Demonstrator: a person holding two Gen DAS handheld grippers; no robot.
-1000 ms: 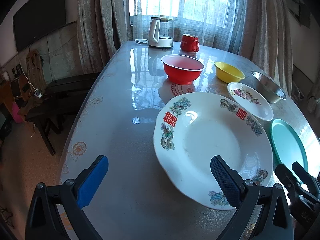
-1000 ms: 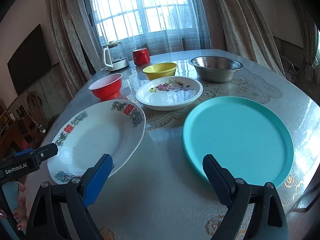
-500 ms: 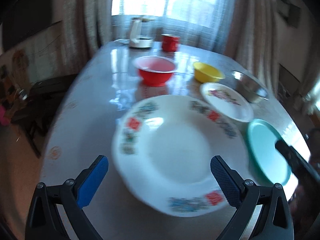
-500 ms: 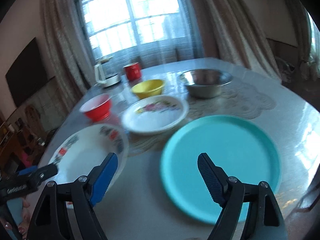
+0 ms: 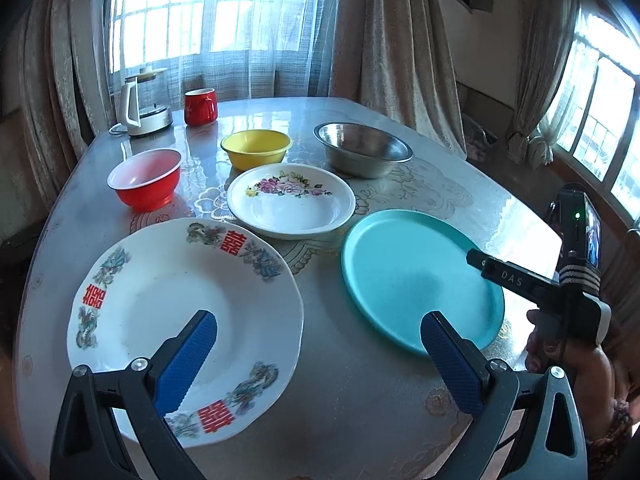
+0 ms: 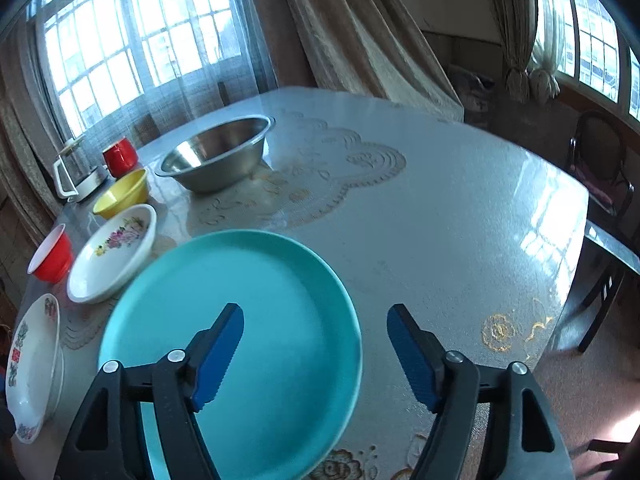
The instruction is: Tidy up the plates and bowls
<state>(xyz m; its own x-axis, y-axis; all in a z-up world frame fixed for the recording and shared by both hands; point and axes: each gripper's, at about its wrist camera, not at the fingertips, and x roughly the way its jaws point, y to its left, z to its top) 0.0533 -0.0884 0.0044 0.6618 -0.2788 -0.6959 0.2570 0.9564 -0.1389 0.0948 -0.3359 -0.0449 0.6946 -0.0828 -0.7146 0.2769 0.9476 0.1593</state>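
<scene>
Now both grippers hover with fingers spread wide, the left gripper between the white plate and teal plate, the right gripper straddling the teal plate's rim.

A glossy, reflective finish is shown by the table; polished metal by the steel bowl; a smooth matt look by the teal plate; glazed white ceramic by the floral plate

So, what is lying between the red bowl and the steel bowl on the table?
In the left wrist view, the yellow bowl sits between the red bowl and the steel bowl, slightly further back; the flowered plate lies just in front of that line.
</scene>
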